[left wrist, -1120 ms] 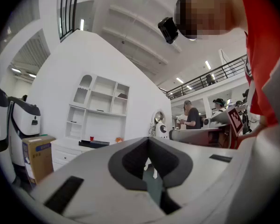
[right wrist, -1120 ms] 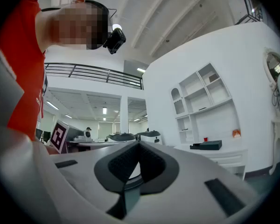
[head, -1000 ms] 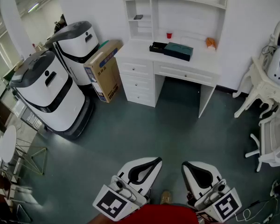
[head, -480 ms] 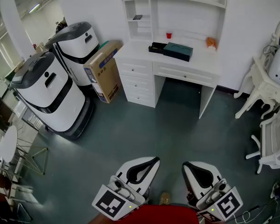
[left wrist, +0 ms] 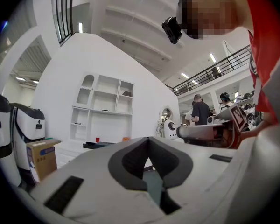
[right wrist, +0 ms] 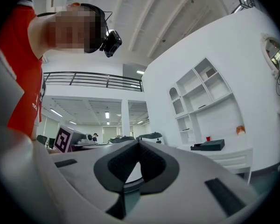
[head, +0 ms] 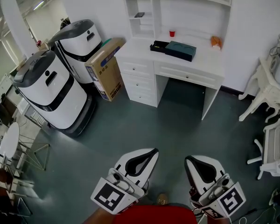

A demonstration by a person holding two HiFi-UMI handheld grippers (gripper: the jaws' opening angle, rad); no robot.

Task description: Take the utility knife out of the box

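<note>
My left gripper (head: 151, 152) and right gripper (head: 188, 160) both had jaws pressed together, empty. The dark box (head: 179, 50) lay on the far desk (head: 200, 62), its knife unseen. Arriving with jaws shut, I risked shoving it.

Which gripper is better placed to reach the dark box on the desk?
Right, probably, though barely: the right gripper lines up nearer the box than the left gripper. Both are empty and far from the desk.

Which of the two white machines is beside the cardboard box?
The rear machine, by the wall; the cardboard box sits beside it, the front machine stands apart.
</note>
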